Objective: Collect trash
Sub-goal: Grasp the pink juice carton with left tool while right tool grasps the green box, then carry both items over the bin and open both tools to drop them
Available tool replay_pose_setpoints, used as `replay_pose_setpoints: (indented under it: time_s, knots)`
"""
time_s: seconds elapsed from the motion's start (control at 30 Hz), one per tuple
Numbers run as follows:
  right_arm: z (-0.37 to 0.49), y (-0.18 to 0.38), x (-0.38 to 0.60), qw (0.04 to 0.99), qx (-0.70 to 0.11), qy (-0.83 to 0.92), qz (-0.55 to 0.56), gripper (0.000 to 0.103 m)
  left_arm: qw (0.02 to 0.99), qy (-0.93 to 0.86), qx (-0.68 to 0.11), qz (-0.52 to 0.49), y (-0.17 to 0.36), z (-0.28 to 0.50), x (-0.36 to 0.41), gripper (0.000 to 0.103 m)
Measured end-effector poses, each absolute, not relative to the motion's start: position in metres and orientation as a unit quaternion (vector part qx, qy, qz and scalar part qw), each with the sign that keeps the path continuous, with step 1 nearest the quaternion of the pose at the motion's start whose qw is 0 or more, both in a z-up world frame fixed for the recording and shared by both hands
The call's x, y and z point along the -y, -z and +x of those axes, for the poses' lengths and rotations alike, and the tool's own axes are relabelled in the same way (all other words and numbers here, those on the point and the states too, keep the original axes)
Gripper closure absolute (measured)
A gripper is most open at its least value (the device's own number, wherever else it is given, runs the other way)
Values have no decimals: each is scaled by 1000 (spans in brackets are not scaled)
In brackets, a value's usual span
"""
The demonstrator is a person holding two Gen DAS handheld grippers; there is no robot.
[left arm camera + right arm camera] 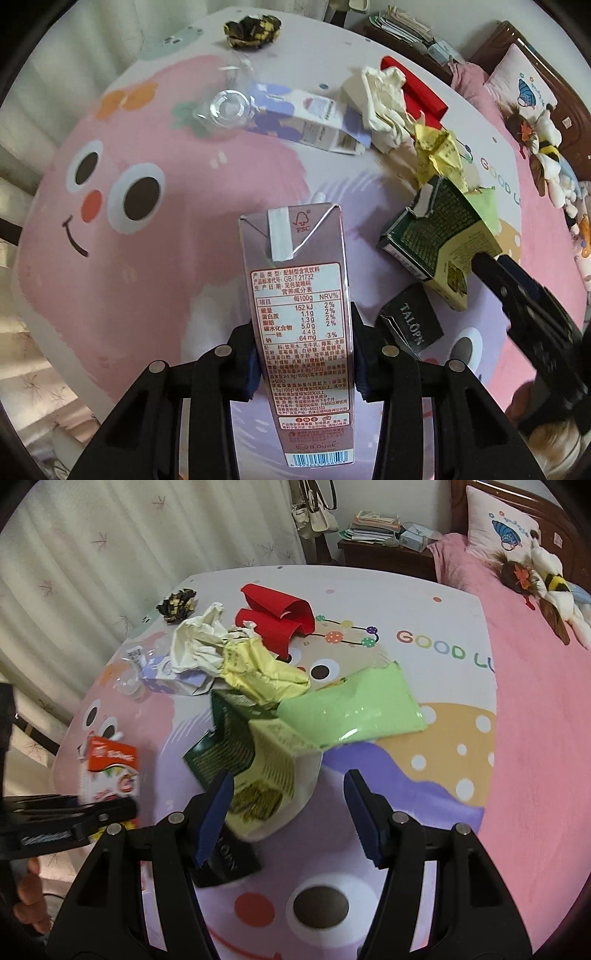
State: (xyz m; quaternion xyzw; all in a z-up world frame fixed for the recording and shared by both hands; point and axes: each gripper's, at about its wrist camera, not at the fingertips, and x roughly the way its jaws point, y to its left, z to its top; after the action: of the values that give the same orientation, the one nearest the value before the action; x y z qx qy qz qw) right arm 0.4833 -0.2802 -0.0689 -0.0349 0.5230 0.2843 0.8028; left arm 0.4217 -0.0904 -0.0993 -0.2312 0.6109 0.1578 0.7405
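Bed sheet [424, 760], cartoon print, carries the whole scatter of trash. Largest piece: light green plastic pouch [351, 705], lying flat past the right gripper. Beside it, a flattened green-and-cream carton [266, 771], one end reaching between the right gripper's [291, 812] jaws; these stand apart, pads not touching it. Small black TALOPN box [412, 323] lies just under that carton's near edge.

Left gripper [303, 354] is clamped on a pink drink carton [299, 314], pads pressing both narrow sides at mid-height, carton upright.

Further back: red paper [280, 620], crumpled white paper [199, 642], yellow wrapper [258, 672], a lavender-printed carton [314, 118], clear plastic cup [225, 110], black-and-yellow wad [251, 27].

Judgement: for the right-hand pick, come down squarely over the flattened carton's near end, pinch across its thin edge, and avoid catching the black box beneath. Keep the left grip firm and level so the drink carton does not slip or leak.
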Motion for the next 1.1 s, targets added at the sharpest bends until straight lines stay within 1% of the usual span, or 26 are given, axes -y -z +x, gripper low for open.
replay_pose_setpoints:
  time_s: [0.33,0.37,0.4,0.5,0.6,0.67,0.87,1.1]
  knots:
    - [514,97,271,780,-545,-307,7,44,743,-158,-609,-231,96,413,62,64]
    - [515,98,270,778,-546,-311,9,47,743,-158,-609,-230,97,413,61,64]
    - [515,100,268,775,-548,-316,11,56,743,-157,-609,-230,97,412,60,64]
    - [512,100,264,768,-550,-329,9,70,745,-153,-608,-226,95,410,57,64]
    - [501,92,262,767,-539,-348,11,80,748,-146,-609,-221,93,412,57,64]
    - [491,81,261,771,-529,-356,10,84,751,-142,-608,-214,90,411,56,64]
    - [457,47,262,791,-501,-351,12,85,762,-121,-606,-195,73,403,50,64]
    - [403,5,264,815,-480,-324,26,86,783,-83,-595,-161,41,371,32,64]
